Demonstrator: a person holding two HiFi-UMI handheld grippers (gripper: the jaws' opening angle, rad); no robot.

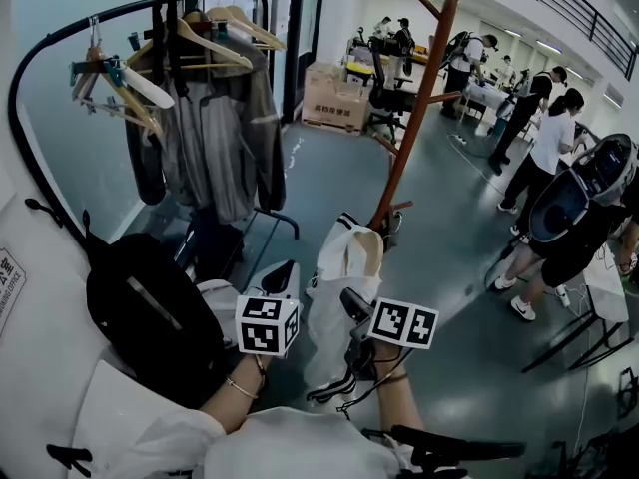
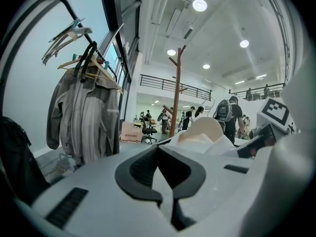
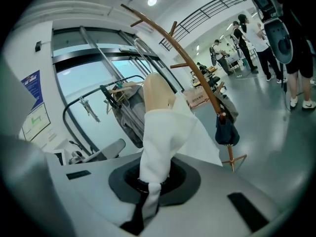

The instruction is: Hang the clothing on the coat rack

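My right gripper (image 1: 351, 302) (image 3: 150, 181) is shut on a white garment (image 1: 344, 262) (image 3: 165, 132) with a beige inner collar, which stands up from the jaws. The left gripper (image 1: 283, 273) (image 2: 168, 174) is just left of the cloth, shut with nothing between its jaws. In the left gripper view the garment (image 2: 207, 132) shows to the right. The brown wooden coat rack (image 1: 419, 98) (image 3: 195, 75) (image 2: 175, 98) stands straight ahead on the grey floor, beyond the garment. A dark blue bag (image 3: 227, 132) hangs low on its pole.
A black clothes rail (image 1: 60, 38) at the left carries a grey jacket (image 1: 220, 138) (image 2: 84, 117) and wooden hangers (image 1: 215, 33). A black backpack (image 1: 150, 307) lies at the near left. Cardboard boxes (image 1: 334, 98), an office chair (image 1: 384, 98) and several people (image 1: 544, 148) are behind and to the right.
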